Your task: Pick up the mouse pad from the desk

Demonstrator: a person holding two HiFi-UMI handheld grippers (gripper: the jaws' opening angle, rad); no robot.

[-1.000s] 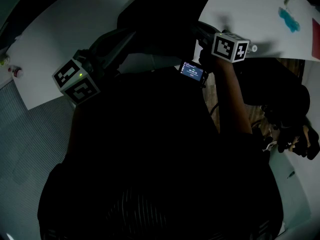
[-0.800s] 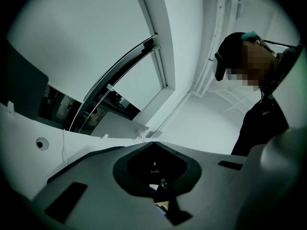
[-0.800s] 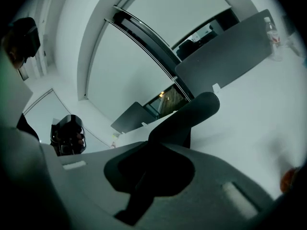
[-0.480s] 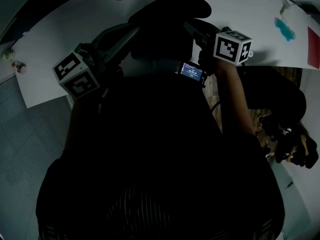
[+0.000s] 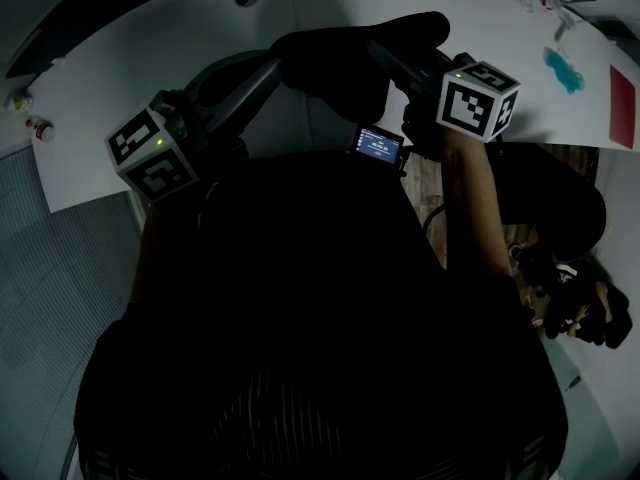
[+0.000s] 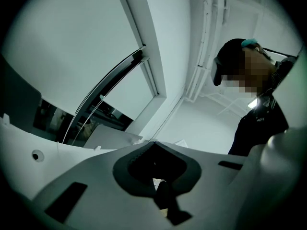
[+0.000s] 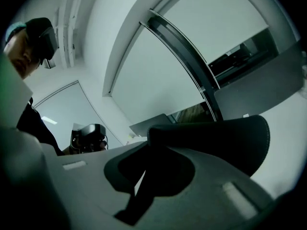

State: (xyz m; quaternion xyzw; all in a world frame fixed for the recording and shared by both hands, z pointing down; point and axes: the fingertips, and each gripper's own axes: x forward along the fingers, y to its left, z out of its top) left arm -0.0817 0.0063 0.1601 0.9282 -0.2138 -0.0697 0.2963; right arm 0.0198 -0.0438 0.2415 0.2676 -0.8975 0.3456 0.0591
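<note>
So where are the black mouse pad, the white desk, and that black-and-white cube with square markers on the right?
Black mouse pad (image 5: 330, 68): head view, middle of its dark surface.
White desk (image 5: 120, 68): head view, bare top at left.
Black-and-white marker cube at right (image 5: 470, 103): head view, its front face.

- A black top (image 5: 300, 308) fills the middle and bottom of the head view, with faint fine stripes at bottom centre.
- The left gripper (image 5: 265, 73) has a dark, slim body. The left marker cube (image 5: 150, 158), at the frame's left, is white with black square markers and a tiny green light.
- The right gripper (image 5: 385, 56) is equally dark. The right marker cube (image 5: 478, 98), at upper right, has the same pattern and a green light.
- A small screen (image 5: 380, 146) glows blue-green at upper centre.
- In both gripper views the jaws are smooth pale grey, with a dark-rimmed, spade-shaped opening and a rectangular slot on each side.
</note>
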